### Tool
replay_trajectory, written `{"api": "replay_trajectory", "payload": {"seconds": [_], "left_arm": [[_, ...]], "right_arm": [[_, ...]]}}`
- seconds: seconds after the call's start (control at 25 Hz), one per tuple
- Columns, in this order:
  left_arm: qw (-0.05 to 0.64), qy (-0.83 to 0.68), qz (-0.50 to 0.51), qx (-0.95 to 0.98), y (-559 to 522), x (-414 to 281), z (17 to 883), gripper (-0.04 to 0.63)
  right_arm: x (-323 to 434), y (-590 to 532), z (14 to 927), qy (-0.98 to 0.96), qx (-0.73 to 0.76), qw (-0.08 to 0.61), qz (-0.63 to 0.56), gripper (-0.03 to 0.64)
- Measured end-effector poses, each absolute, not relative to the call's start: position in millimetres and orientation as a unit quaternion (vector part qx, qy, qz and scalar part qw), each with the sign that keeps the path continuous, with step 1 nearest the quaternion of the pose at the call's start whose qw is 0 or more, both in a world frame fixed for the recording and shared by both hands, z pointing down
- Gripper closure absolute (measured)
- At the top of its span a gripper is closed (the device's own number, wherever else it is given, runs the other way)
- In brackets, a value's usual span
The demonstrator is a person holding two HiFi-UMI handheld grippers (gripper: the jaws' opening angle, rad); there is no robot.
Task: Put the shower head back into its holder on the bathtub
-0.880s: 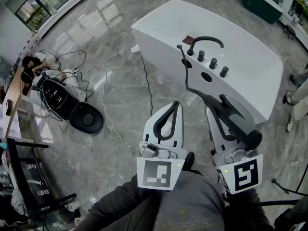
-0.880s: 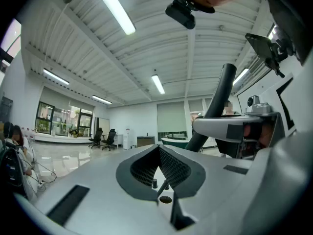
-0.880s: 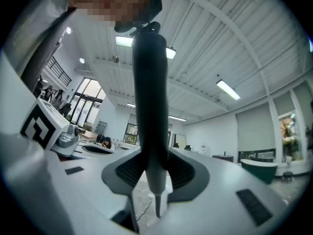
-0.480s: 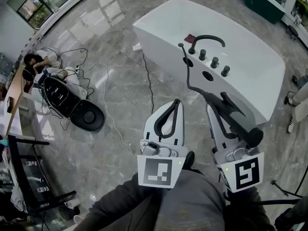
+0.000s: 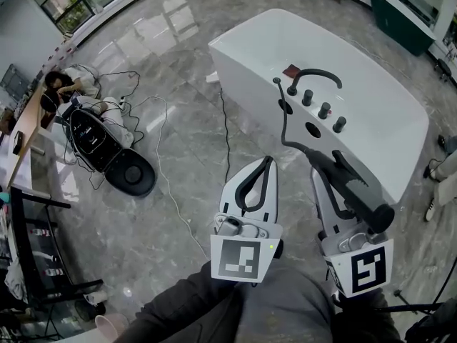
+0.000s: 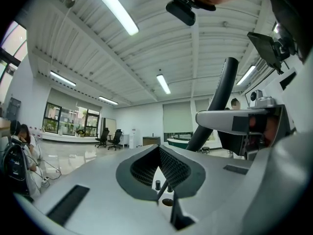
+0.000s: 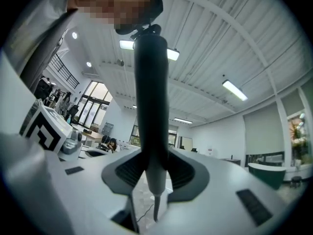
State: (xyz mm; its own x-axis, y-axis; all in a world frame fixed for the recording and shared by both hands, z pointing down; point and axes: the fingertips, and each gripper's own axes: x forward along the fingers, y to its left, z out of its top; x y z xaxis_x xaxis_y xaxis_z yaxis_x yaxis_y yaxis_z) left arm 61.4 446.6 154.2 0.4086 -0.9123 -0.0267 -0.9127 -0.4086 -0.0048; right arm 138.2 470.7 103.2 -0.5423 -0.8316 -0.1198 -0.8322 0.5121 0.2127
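A white bathtub (image 5: 378,98) stands at the upper right of the head view, with a black faucet (image 5: 315,73), three knobs (image 5: 324,110) and a dark round holder hole (image 5: 312,129) on its deck. My right gripper (image 5: 320,168) is shut on the black shower head (image 5: 351,186), whose handle lies along the jaws and points toward the tub. Its thin hose (image 5: 283,120) runs from the handle to the deck. In the right gripper view the handle (image 7: 151,106) stands clamped between the pads. My left gripper (image 5: 265,162) hangs beside it, shut and empty, short of the tub.
A black floor machine (image 5: 107,152) with tangled cables (image 5: 168,184) lies on the marble floor at left, near a seated person (image 5: 58,84). A dark rack (image 5: 36,263) stands at lower left. A dark green tub (image 5: 407,13) is at the far upper right. My legs (image 5: 271,306) fill the bottom.
The tub and floor have shifted slightly down and right in the head view. Both grippers keep their pose, and the shower head stays in the right one.
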Motion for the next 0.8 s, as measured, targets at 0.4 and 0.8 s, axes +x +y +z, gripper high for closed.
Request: {"api": "replay_trajectory", "payload": {"seconds": [0.4,0.8], "left_arm": [[-0.02,0.541,0.003,-0.841,393.5,49.7,180.1,0.592],[-0.031,0.52,0.011,-0.854,327.4,44.0,180.1,0.592]], "right_arm": [[126.4,427.3,108.4,0.874,-0.475,-0.014,0.104,0.477],[117.6,366.7,96.5,0.865,-0.49,-0.026,0.102,0.477]]}}
